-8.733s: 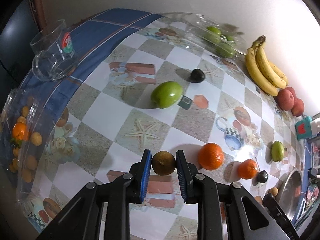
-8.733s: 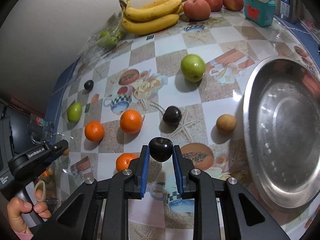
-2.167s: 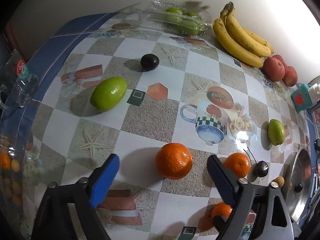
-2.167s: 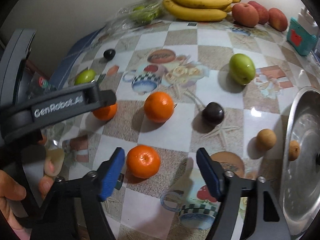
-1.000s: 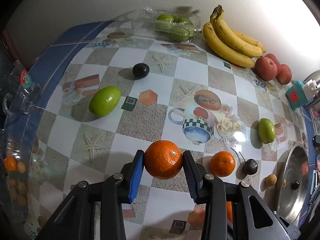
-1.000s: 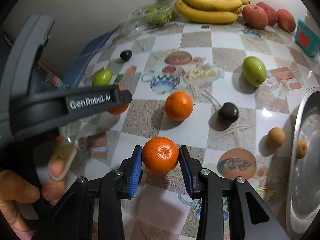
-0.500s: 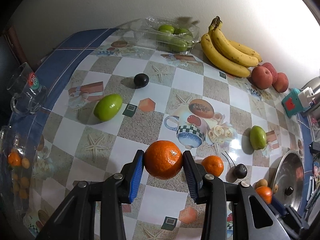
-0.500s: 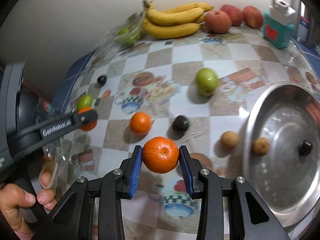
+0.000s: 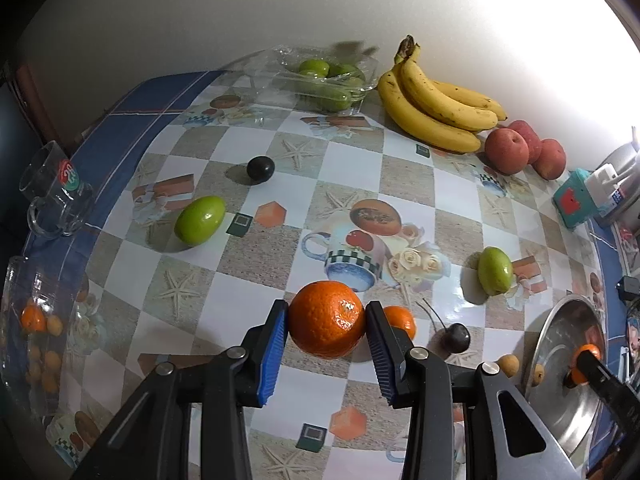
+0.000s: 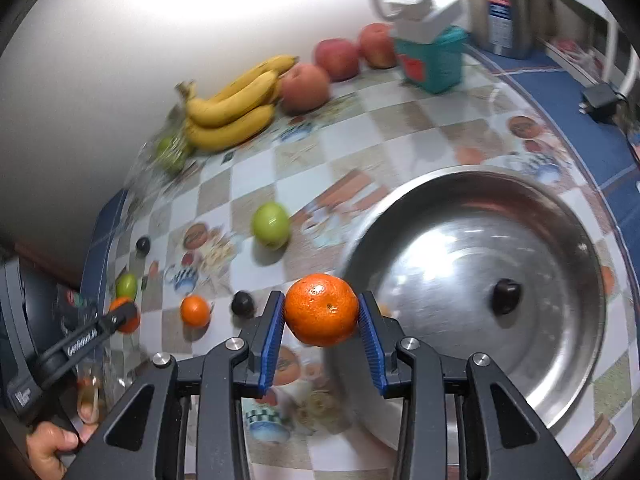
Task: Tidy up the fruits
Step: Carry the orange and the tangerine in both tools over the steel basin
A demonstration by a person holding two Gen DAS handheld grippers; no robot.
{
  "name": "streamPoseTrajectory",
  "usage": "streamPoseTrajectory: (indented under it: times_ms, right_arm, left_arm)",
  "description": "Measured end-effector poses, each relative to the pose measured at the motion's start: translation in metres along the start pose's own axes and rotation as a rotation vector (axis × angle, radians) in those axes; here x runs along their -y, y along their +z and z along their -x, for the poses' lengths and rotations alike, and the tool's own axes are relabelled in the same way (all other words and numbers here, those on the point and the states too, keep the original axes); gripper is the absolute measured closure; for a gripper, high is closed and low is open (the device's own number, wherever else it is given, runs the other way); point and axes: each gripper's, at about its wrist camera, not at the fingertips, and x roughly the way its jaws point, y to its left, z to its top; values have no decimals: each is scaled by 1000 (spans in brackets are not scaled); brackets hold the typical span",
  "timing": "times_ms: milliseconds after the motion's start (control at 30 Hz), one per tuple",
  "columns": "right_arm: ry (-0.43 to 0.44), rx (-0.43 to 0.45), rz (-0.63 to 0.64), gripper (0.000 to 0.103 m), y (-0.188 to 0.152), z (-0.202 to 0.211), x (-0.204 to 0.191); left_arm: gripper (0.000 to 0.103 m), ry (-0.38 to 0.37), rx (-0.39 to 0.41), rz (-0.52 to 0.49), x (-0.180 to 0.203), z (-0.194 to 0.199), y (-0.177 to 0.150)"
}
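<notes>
Our left gripper [image 9: 326, 330] was clamped on a mandarin [image 9: 326, 319] held above the checked tablecloth [image 9: 404, 176], and our right gripper [image 10: 321, 316] pinched another mandarin [image 10: 321, 309] at the near rim of the steel basin [image 10: 560, 392]. A dark cherry [image 10: 507, 291] lay in that basin. On the cloth, a third mandarin [image 9: 398, 320] sat beside a stemmed cherry [image 9: 455, 337].

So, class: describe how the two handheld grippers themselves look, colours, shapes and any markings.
Each gripper, left and right, is a black plastic frame with two angular fingers, silver round bolts at the joints and ribbed blue pads. The left one bears white lettering on its side.
</notes>
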Motion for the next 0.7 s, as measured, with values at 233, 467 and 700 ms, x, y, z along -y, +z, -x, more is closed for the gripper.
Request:
streamPoseTrajectory:
  times_ms: [233, 467, 700]
  right_arm:
    - [-99, 62, -50, 64, 10, 19, 31]
    - [-157, 108, -89, 64, 18, 35, 57]
    - [-195, 130, -117, 64, 25, 41, 82]
  left_arm:
    - [61, -22, 23, -25, 19, 10, -5]
    - [61, -31, 74, -86, 55, 25, -14]
    - [61, -117, 84, -175, 105, 34, -28]
